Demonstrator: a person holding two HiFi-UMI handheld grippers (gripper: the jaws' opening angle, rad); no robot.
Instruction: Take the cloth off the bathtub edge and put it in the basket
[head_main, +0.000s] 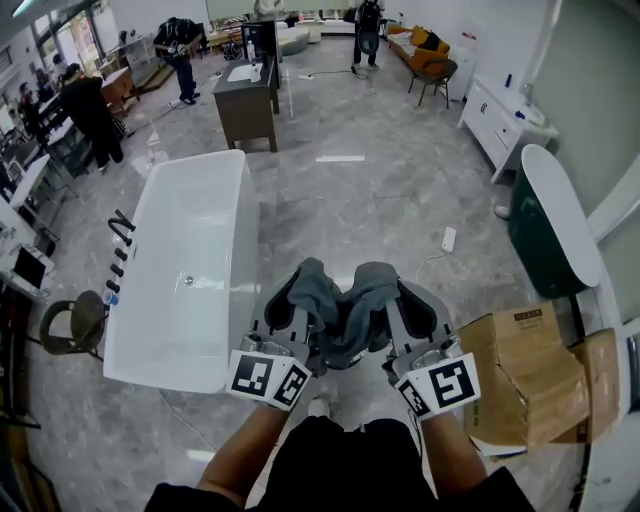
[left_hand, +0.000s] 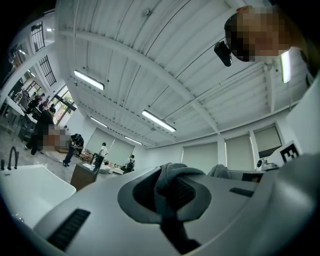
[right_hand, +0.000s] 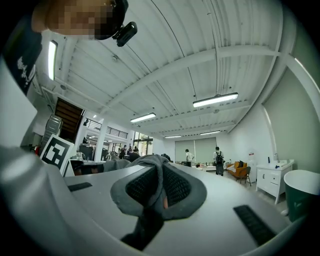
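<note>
A grey cloth (head_main: 342, 305) hangs between both grippers, held up in front of my body with the jaws pointing upward. My left gripper (head_main: 305, 290) is shut on one bunched end of the cloth (left_hand: 167, 186). My right gripper (head_main: 392, 290) is shut on the other end of the cloth (right_hand: 156, 176), which folds over its pads. The white bathtub (head_main: 180, 270) stands on the floor to my left, its rim bare. No basket shows in any view.
An open cardboard box (head_main: 535, 375) sits at my right. A dark green tub (head_main: 545, 225) with a white rim stands further right, beside a white cabinet (head_main: 495, 120). A dark vanity (head_main: 248, 100) stands beyond the bathtub. Several people stand at the far end.
</note>
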